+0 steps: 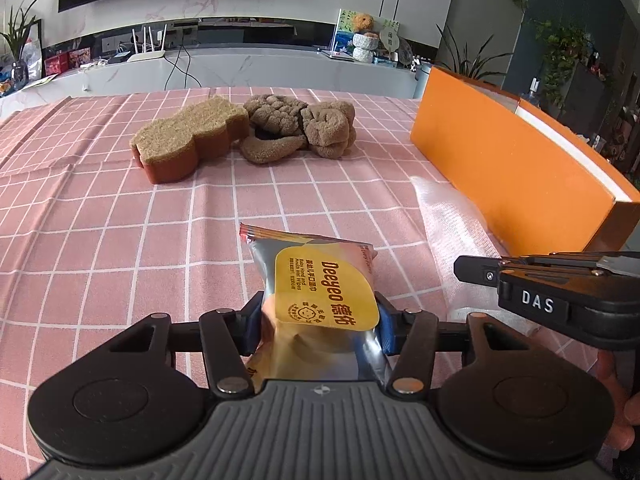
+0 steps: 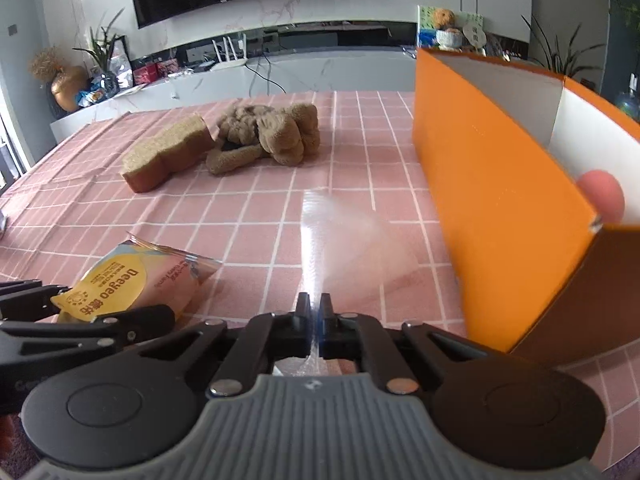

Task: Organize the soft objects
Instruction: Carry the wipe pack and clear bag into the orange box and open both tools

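While both grippers point obliquely down at the pink checked surface (image 1: 120, 208), the left gripper (image 1: 319, 322) has its fingers clamped on a wet-wipes pack (image 1: 320, 280). The right gripper (image 2: 315, 320), fingers together, pinches a clear plastic bag (image 2: 352, 240) beside the orange box (image 2: 492, 200). Sponge (image 1: 188, 136) and plush toy (image 1: 304, 128) lie touching, well beyond.

Wet-wipes pack (image 1: 320, 300): near end hidden behind the left gripper (image 1: 320, 320) body; small print on the yellow label too fine to read.
Clear plastic sheet (image 2: 352, 248): blurred, edges indistinct; near end hidden by the right gripper (image 2: 315, 312).
Orange box (image 2: 492, 200): right side cut off by the frame edge; interior mostly unseen.
Fingertip (image 2: 602, 194) at the box's rim: blurred, hand unseen.
Far shelf items: too small to identify.
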The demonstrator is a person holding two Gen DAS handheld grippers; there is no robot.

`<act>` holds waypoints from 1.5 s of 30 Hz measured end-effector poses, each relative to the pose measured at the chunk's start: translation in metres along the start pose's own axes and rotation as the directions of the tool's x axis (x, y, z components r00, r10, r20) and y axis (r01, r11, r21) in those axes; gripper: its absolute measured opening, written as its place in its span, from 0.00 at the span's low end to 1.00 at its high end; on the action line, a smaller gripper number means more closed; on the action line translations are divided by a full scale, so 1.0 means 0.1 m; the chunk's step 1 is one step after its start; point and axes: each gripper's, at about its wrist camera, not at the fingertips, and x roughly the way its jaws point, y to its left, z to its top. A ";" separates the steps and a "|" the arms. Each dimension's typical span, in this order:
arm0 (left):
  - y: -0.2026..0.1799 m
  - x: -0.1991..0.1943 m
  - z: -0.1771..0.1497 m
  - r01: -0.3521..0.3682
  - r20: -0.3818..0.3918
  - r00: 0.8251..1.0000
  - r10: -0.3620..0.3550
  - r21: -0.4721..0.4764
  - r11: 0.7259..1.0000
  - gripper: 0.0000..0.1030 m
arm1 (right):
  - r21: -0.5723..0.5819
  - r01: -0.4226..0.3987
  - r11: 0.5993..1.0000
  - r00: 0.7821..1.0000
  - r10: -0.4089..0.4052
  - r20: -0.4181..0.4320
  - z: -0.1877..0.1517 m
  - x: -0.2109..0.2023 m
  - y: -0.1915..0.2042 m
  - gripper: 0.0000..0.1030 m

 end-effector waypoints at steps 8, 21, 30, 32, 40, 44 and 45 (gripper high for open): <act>-0.20 -0.31 0.21 0.045 0.085 0.995 -0.045 0.001 0.999 0.59 | -0.071 -0.040 0.997 0.993 0.047 0.105 0.08 -0.45 0.01 0.00; -0.93 -0.42 1.05 0.204 0.186 0.955 -0.231 0.153 0.967 0.59 | -0.095 -0.029 0.995 0.962 0.053 0.268 0.57 -1.21 -0.50 0.00; -1.64 0.04 1.58 0.299 0.119 0.931 -0.345 0.297 0.907 0.59 | -0.127 0.065 0.990 0.959 -0.027 0.281 1.00 -1.32 -1.16 0.00; -1.79 0.18 1.66 0.307 0.094 0.931 -0.354 0.328 0.893 0.59 | -0.136 0.095 0.986 0.962 -0.056 0.268 1.07 -1.28 -1.32 0.00; -2.01 0.75 1.80 0.328 -0.042 0.939 -0.343 0.420 0.846 0.59 | -0.159 0.142 0.977 0.978 -0.115 0.172 1.31 -0.86 -1.88 0.00; -2.01 1.03 1.87 0.327 -0.107 0.944 -0.313 0.433 0.840 0.59 | -0.162 0.119 0.980 0.990 -0.104 0.098 1.45 -0.52 -2.05 0.00; -2.02 1.07 1.87 0.330 -0.122 0.943 -0.309 0.445 0.833 0.59 | -0.161 0.111 0.981 0.992 -0.099 0.078 1.48 -0.42 -2.09 0.00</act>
